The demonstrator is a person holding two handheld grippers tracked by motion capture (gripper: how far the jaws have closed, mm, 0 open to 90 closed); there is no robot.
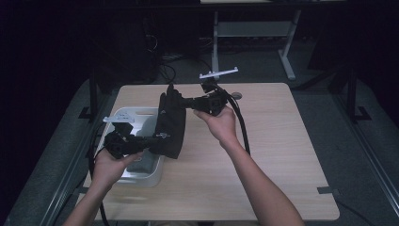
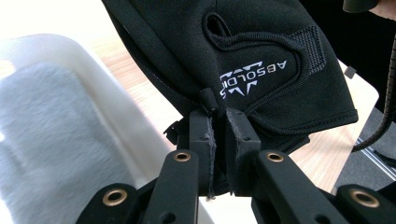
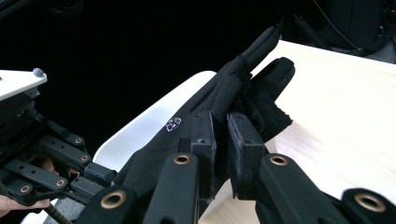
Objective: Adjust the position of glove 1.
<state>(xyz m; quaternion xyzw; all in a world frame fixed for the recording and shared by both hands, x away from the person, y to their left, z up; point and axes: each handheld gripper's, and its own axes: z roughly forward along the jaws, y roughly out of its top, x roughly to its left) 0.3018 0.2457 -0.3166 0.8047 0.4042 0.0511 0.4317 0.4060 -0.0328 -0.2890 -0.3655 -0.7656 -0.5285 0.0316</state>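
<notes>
Above the desk, in the high view, one black glove hangs stretched between two grippers, clear of the wood. The left gripper clamps its lower edge, just over one white tray that sits at the desk's left side. The right gripper pinches the glove near its finger end, farther from the person. Two hands show here, the left hand and the right hand, each wrapped around its gripper, with a cable trailing from each. The desk is pale wood; around it the room is dark, with a white desk frame and cables on the floor behind.

From the left gripper view, the two black fingers are closed on a thin fold of the glove's cuff edge. White lettering on the glove's back is readable here, which the high view does not give. A grey, furry cloth lies inside the tray, one piece as far as I can tell.

From the right gripper view, the fingers are shut on the glove fabric, and the glove's fingertips point up and away over the desk. A small white emblem shows on the fabric. The left gripper appears at the lower left, and the tray's rim curves behind the glove.
</notes>
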